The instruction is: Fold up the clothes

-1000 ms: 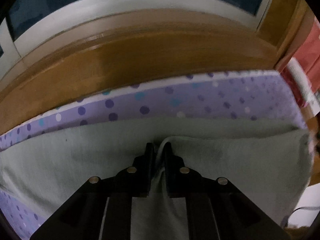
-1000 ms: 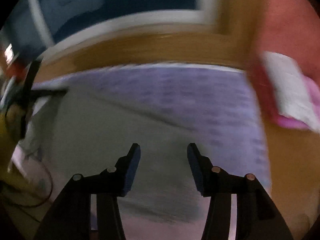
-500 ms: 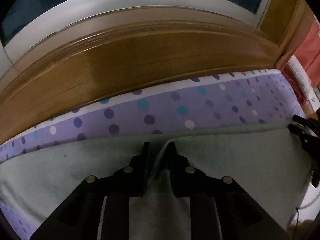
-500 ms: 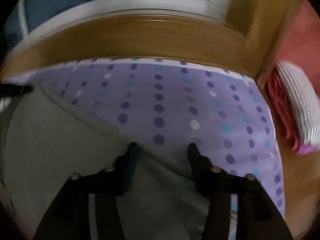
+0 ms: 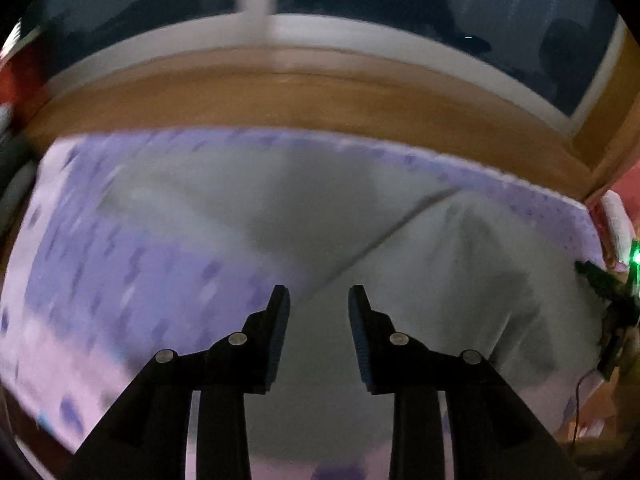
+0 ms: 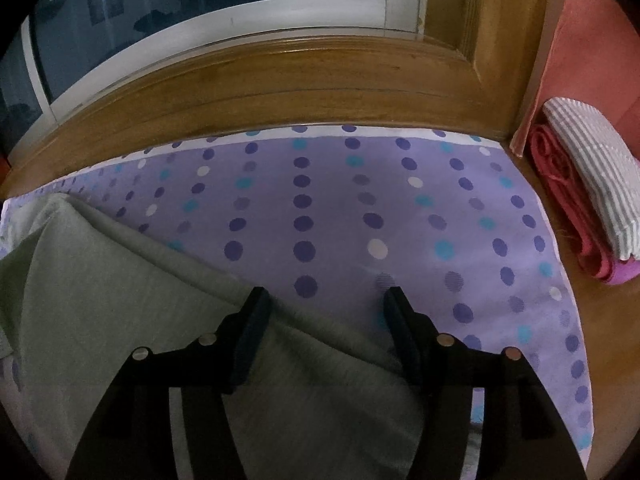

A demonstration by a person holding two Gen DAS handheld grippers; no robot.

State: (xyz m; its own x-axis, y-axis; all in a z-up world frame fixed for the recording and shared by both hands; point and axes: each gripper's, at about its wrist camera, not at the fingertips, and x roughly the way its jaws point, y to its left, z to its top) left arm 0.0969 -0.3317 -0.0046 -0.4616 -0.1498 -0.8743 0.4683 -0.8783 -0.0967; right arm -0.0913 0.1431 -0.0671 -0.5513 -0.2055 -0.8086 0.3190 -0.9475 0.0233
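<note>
Both grippers open over the grey garment on the dotted sheet.
Left gripper jaws just opened, empty; view blurred. Right gripper jaws apart over garment edge; sheet right.

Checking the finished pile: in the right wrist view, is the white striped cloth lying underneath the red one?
No. The white striped cloth lies on top of the folded red cloth, beside the dotted sheet.
</note>
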